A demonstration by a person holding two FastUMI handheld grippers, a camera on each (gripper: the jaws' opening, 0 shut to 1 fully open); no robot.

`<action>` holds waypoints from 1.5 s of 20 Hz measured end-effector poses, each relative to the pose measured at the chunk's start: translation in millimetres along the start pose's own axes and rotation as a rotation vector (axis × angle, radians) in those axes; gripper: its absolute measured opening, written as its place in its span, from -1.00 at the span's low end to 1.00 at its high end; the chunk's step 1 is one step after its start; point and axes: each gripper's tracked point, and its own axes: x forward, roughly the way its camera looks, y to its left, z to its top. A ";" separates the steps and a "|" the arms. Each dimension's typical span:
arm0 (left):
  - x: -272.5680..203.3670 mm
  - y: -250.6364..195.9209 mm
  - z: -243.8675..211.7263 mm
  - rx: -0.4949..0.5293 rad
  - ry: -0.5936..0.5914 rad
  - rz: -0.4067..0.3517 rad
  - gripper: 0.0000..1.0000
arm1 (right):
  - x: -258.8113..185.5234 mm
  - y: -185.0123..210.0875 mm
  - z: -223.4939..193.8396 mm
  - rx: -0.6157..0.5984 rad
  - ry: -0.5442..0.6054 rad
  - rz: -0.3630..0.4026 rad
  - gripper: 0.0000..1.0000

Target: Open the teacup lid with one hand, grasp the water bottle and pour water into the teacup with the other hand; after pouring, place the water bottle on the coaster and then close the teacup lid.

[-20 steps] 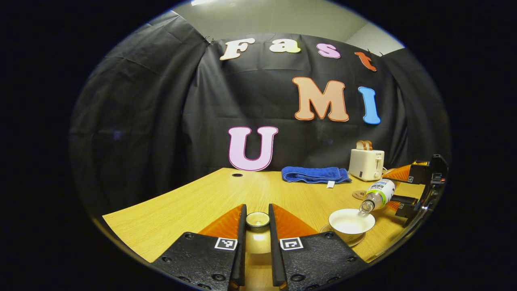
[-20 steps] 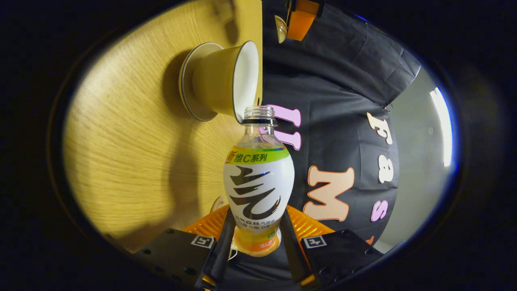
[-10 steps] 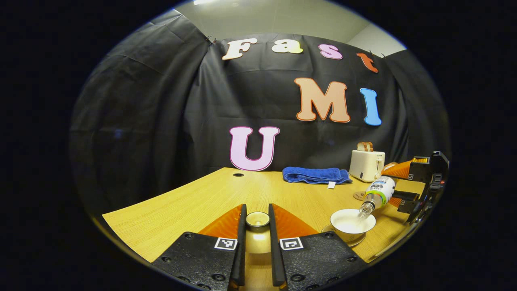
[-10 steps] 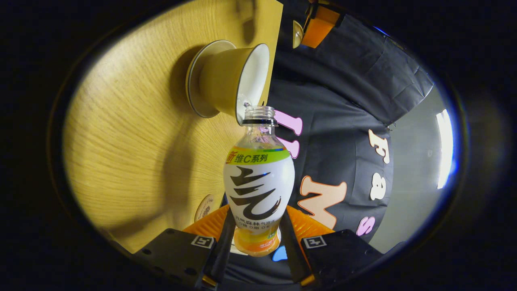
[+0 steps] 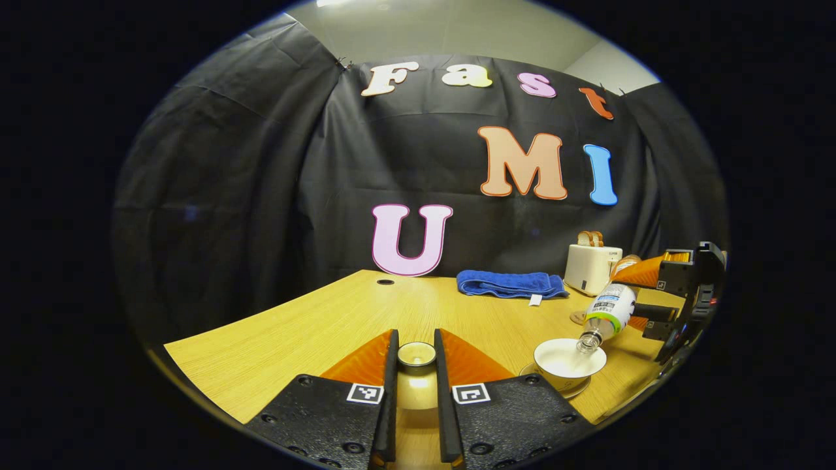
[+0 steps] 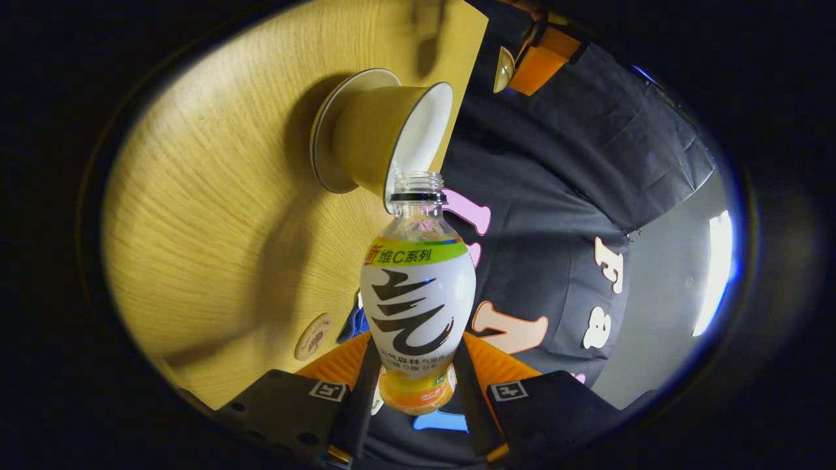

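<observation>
Left gripper view, bottom centre: left gripper clamped on the knob of the lid, both fingers pressed against it, held above the table. Lower right of that frame: cup on its saucer, uncovered, white inside. Just above the cup's right rim: bottle, uncapped, tilted mouth-down over the cup. Behind the bottle, at the right edge: right gripper, closed on the bottle's base end. Coaster partly hidden behind the bottle. Farther back: blue towel and white toaster, near the wall.

Right gripper view, rolled sideways, bottom centre: right gripper clamped on the lower body of the bottle, a finger on each side. Bottle mouth in the middle of the frame, right at the cup's rim; whether touching, cannot tell. Cup and saucer in the upper middle. Coaster at lower left, bare. Left gripper with the lid at the top.
</observation>
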 end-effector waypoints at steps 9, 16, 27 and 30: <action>0.1 1.5 0.3 0.001 0.002 0.001 -0.53 | 3.3 -4.9 2.3 -0.066 -0.024 0.003 0.28; 0.9 -5.0 2.7 -0.006 -0.001 -0.012 -0.53 | 3.3 -5.4 1.0 -0.062 -0.018 0.008 0.28; 2.7 -10.0 5.8 -0.005 0.000 -0.022 -0.53 | 3.5 -7.2 0.5 -0.055 -0.014 -0.001 0.29; 2.8 -12.4 6.4 -0.006 0.002 -0.026 -0.53 | 3.5 -6.2 0.2 -0.054 -0.009 0.006 0.31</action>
